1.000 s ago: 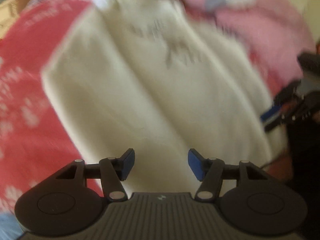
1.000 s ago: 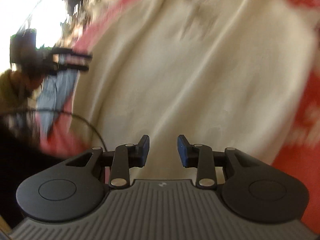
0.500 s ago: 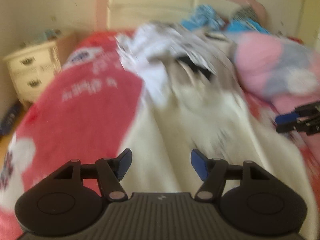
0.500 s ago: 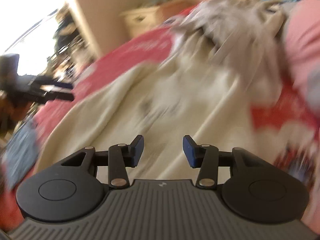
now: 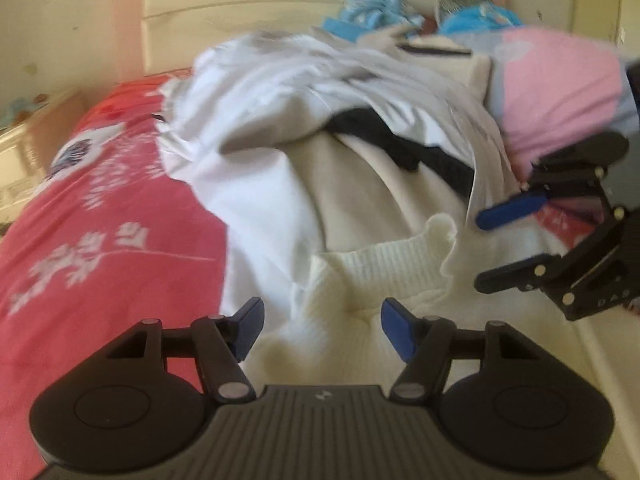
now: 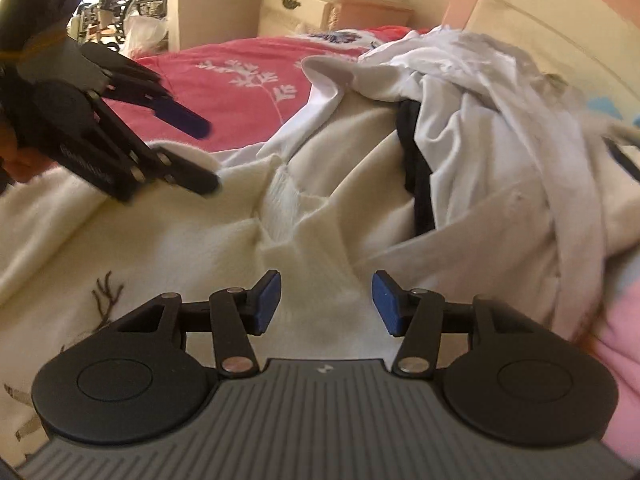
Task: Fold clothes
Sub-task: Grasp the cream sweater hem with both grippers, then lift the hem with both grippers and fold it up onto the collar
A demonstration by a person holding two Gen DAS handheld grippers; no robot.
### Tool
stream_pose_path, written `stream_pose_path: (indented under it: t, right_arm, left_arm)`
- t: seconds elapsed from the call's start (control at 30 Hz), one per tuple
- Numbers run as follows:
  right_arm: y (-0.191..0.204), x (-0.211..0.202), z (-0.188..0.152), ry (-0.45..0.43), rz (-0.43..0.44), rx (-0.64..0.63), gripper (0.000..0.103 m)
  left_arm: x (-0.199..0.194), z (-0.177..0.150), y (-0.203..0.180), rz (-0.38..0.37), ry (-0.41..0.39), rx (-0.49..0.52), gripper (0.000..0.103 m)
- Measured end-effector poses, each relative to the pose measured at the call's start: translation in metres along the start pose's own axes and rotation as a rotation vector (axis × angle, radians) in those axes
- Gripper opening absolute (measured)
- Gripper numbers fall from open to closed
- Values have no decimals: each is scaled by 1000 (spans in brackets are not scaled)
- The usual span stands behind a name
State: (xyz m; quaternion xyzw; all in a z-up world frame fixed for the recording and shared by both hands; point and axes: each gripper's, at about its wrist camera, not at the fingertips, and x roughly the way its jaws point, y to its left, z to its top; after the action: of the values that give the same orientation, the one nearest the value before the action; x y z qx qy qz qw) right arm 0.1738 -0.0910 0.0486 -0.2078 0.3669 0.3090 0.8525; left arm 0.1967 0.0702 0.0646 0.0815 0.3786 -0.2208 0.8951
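Note:
A cream knit sweater (image 5: pixel 360 280) lies flat on the bed, its ribbed collar (image 5: pixel 384 256) toward the headboard. My left gripper (image 5: pixel 323 330) hovers over the cloth just below the collar, its jaws closing with nothing pinched between the blue pads. My right gripper (image 6: pixel 326 300) is over the same collar area (image 6: pixel 284 216) from the other side, jaws opening, also gripping nothing. Each gripper shows in the other's view: the right gripper (image 5: pixel 480 248) at the right edge, the left gripper (image 6: pixel 208 156) at the left.
A heap of white and grey clothes (image 5: pixel 280 92) with a black garment (image 5: pixel 400 148) lies just past the collar. Pink bedding (image 5: pixel 560 92) is on the right, the red floral bedspread (image 5: pixel 100 220) on the left. Beyond stand the headboard (image 5: pixel 240 12) and a nightstand (image 6: pixel 320 0).
Both grippers travelled up the sweater from its body to the collar, and the views tilted up to show the clothes heap and headboard. The right jaws spread wider.

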Motion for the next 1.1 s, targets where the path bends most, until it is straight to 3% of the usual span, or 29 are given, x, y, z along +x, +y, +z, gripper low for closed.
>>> stream_pose_path:
  t: [0.17, 0.2, 0.27, 0.33, 0.43, 0.57, 0.83, 1.1]
  right_arm:
    - [-3, 8, 1, 11, 37, -23, 48]
    - [-4, 9, 1, 7, 41, -19, 47]
    - [-6, 10, 0, 3, 40, -13, 32]
    - [-5, 9, -1, 0, 35, -15, 24]
    - [-2, 5, -2, -1, 25, -38, 16]
    - [3, -6, 1, -25, 16, -44, 9]
    - [17, -60, -2, -115, 11, -6, 8]
    - [53, -137, -22, -211, 31, 17, 7]
  left_arm:
    - [17, 0, 6, -30, 17, -4, 47]
    - [19, 0, 7, -32, 15, -17, 40]
    - [21, -1, 7, -34, 10, -42, 30]
    - [20, -1, 5, -30, 4, -45, 18]
    - [13, -1, 1, -17, -20, -39, 9]
    - [-9, 1, -2, 3, -75, -36, 7]
    - [-87, 1, -18, -14, -190, -28, 7]
    - [-173, -32, -44, -74, -254, -62, 7]
